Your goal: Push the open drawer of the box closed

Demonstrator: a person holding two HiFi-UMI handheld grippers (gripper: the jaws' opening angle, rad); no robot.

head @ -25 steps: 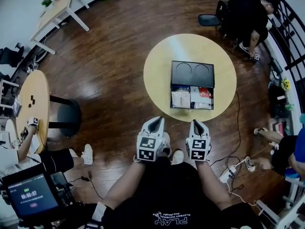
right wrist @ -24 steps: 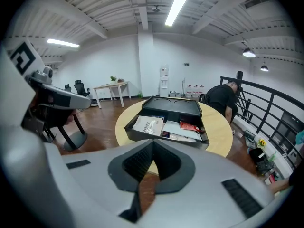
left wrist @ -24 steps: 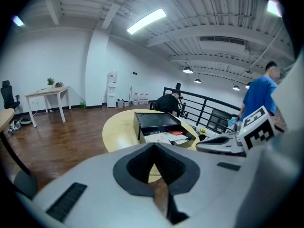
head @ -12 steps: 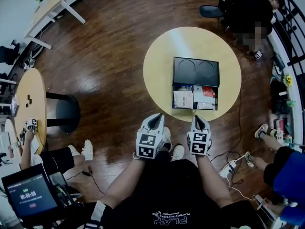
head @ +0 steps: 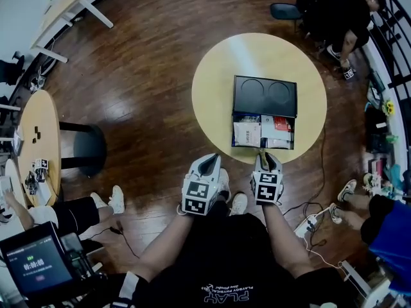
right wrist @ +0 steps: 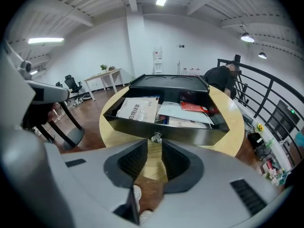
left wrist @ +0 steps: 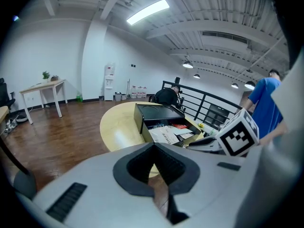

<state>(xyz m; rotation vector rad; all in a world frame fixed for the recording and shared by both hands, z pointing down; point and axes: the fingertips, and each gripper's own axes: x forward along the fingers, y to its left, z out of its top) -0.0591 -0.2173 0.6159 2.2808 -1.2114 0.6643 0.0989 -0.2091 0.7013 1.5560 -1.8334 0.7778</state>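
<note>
A black box [head: 264,95] lies on the round yellow table [head: 218,88], its drawer [head: 262,131] pulled out toward me and full of papers and packets. In the right gripper view the drawer front [right wrist: 166,131] with its small knob [right wrist: 156,137] is just beyond my right gripper [right wrist: 154,149], whose jaws stand a little apart with nothing between them. In the head view my right gripper [head: 266,156] reaches the table's near edge. My left gripper [head: 207,160] [left wrist: 153,148] hangs left of it, off the table, its jaws closed and empty. The box [left wrist: 156,112] shows to its right.
A person [head: 337,8] sits by a chair beyond the table. Another person [head: 385,226] is at the right near a power strip and cables [head: 314,222]. A second round table [head: 38,133] stands left, with a tablet [head: 37,267] at the bottom left.
Both grippers have moved forward toward the table. The right gripper's tips now reach the table edge, close to the drawer front. The drawer stays open.
</note>
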